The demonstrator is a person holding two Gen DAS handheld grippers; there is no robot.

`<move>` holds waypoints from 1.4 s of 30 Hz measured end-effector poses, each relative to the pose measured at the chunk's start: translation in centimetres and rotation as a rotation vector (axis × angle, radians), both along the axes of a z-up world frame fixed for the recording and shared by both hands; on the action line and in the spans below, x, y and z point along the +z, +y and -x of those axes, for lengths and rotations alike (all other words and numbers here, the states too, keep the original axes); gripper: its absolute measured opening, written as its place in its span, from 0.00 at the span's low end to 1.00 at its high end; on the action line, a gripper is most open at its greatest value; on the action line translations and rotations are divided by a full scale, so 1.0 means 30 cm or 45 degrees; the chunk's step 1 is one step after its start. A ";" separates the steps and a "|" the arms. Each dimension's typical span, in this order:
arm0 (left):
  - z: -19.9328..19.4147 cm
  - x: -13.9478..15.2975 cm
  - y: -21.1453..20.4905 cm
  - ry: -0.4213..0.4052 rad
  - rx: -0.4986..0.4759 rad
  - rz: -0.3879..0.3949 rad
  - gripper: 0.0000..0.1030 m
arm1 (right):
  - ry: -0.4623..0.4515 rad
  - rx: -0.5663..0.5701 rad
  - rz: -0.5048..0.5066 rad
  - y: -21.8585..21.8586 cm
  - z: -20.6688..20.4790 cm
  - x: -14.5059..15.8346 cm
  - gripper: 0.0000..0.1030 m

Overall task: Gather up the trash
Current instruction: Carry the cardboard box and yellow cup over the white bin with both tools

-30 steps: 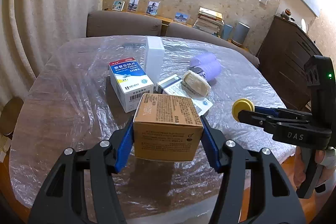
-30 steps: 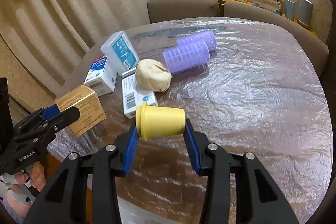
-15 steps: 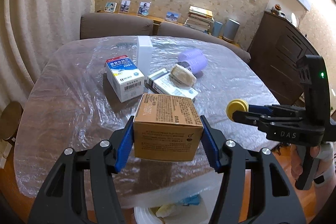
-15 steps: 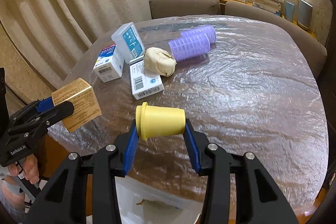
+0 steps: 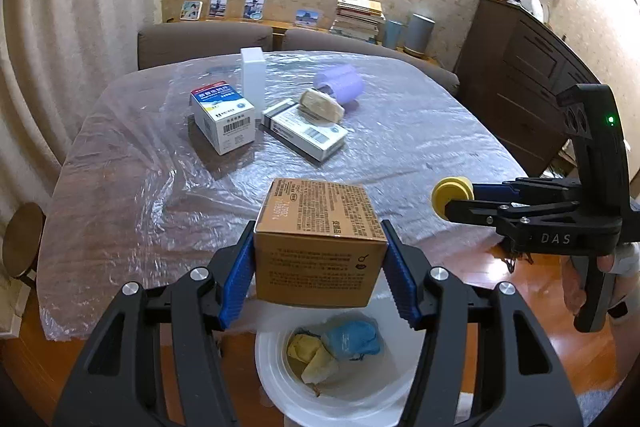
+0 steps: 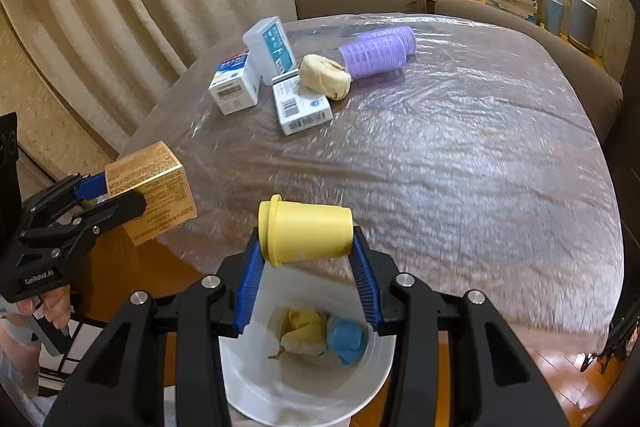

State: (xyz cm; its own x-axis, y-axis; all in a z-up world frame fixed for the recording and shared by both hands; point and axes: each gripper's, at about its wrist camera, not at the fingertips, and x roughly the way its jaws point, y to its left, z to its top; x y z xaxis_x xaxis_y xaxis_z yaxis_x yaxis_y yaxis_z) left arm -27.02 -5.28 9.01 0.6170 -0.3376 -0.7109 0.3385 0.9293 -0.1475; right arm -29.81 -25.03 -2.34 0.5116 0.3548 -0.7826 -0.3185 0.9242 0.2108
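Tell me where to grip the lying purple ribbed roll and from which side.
Grip the purple ribbed roll across its round middle, coming down from above. It lies on its side on the table, so its curved flanks are free; the beige wad crowds its near end.

The table (image 6: 500, 163) wears a crinkled, glossy clear plastic sheet over dark wood. The tan box (image 5: 320, 243) is matt cardboard — printed. The yellow cup (image 6: 306, 231) looks smooth matt plastic, the white bin (image 5: 272, 359) glossy plastic, the floor (image 5: 500, 267) polished wood.
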 end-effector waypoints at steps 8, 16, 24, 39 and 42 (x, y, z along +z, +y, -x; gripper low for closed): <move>0.076 0.001 -0.013 0.021 -0.050 -0.001 0.58 | 0.026 0.009 0.001 -0.011 0.088 -0.009 0.41; 0.132 -0.037 -0.044 0.081 -0.097 -0.024 0.58 | 0.093 0.039 -0.007 0.005 0.141 -0.053 0.41; 0.161 -0.107 -0.067 0.146 -0.120 -0.066 0.58 | 0.156 0.058 0.005 0.013 0.157 -0.101 0.41; 0.178 -0.218 -0.084 0.233 -0.131 -0.134 0.58 | 0.233 0.074 0.032 0.020 0.172 -0.192 0.41; 0.175 -0.239 -0.087 0.248 -0.130 -0.148 0.58 | 0.243 0.077 0.041 0.029 0.162 -0.213 0.41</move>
